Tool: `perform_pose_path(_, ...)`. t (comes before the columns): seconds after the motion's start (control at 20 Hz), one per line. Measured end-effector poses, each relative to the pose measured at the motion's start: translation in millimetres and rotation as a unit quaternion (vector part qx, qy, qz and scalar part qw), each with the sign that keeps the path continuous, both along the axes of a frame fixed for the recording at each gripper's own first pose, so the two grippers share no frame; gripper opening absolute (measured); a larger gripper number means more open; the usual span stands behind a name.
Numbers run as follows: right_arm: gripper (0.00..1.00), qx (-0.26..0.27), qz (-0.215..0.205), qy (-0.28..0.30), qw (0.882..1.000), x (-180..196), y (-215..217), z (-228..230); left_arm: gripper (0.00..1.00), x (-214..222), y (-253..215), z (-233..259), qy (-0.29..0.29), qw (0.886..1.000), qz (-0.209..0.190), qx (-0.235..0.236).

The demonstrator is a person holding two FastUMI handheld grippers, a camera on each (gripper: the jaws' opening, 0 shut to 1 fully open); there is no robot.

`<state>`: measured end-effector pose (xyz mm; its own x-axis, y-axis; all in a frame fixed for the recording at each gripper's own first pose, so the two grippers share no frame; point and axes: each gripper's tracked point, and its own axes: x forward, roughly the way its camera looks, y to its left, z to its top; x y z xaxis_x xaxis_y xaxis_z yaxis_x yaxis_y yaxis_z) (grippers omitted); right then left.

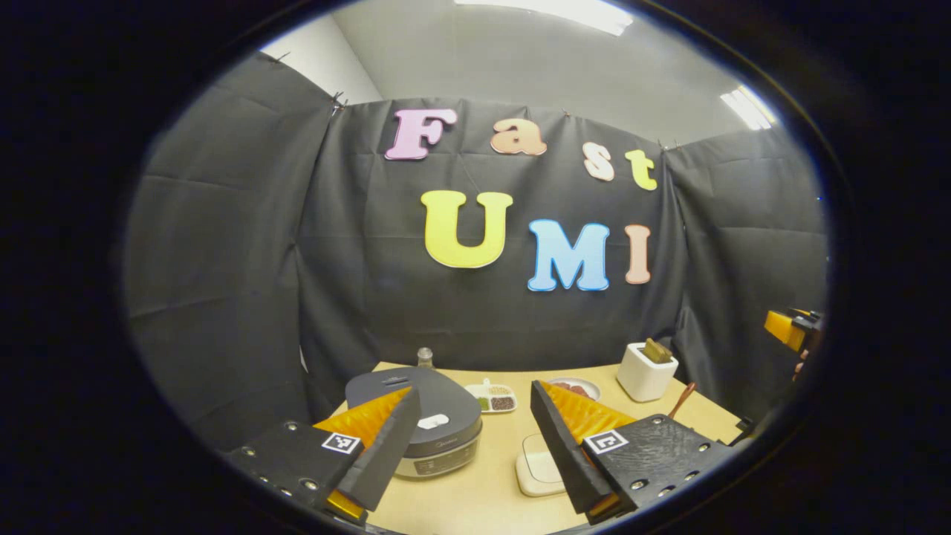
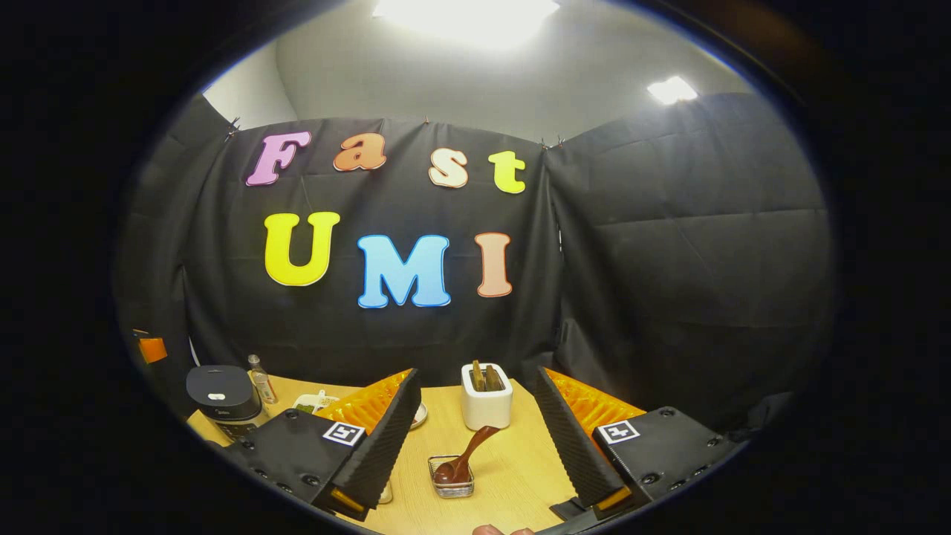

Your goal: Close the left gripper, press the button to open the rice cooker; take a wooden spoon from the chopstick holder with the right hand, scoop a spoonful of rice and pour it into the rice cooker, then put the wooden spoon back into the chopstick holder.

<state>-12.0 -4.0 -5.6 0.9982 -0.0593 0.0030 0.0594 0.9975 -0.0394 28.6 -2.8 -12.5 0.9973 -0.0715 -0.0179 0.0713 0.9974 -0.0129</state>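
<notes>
1. The left tool (image 1: 475, 446) hangs above the near edge of the desk (image 1: 490, 483) with its fingers wide apart and nothing between them; the rice cooker (image 1: 427, 416) sits just beyond them, lid down.
2. The lid carries a small pale button (image 1: 432, 421) near its front; judging by the shut lid, the opening step is not yet done.
3. To do that step well, the left tool's fingers should first come together, so that one blunt tip meets the button rather than two tips straddling it; the push should then go straight down onto the button's middle, firmly enough to trip the latch without sliding the cooker across the desk.
4. The right tool (image 2: 475, 453) also stands open and empty, low over the desk; the white chopstick holder (image 2: 487, 405) is straight ahead between its fingers, with dark wooden handles standing up in it.
5. A wooden spoon (image 2: 464, 457) lies with its bowl in a small wire tray (image 2: 452, 487) just in front of the holder, its handle leaning up towards it.
6. Behind the cooker are a small bottle (image 1: 425, 357) and a divided dish (image 1: 494, 397) of grains; a flat white pad (image 1: 536, 468) lies beside the cooker; the left tool should keep clear of these as it comes in.
</notes>
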Motion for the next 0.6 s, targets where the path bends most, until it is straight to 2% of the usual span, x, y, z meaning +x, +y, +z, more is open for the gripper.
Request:
perform_pose_path(0.2,0.98,0.003,-0.007,0.003,1.000,-0.2,1.9,-1.2,0.93,4.4,6.8,0.6,0.000,1.000,-0.002,0.000)
perform_pose_path(0.25,0.98,0.003,-0.007,0.004,1.000,-0.4,3.7,-1.7,0.90,6.7,9.3,1.6,0.000,1.000,-0.001,-0.002)
perform_pose_path(0.5,0.98,-0.018,-0.005,0.004,1.000,-2.6,7.4,6.6,0.91,21.6,27.7,-2.7,0.006,0.999,-0.001,-0.035)
perform_pose_path(0.55,0.93,-0.024,-0.005,0.002,1.000,-3.5,7.3,8.6,0.90,25.5,31.7,-4.2,0.010,0.999,-0.001,-0.038)
perform_pose_path(0.6,0.93,-0.030,-0.006,0.000,1.000,-4.5,7.5,11.2,0.90,29.0,35.8,-4.9,0.012,0.999,-0.001,-0.043)
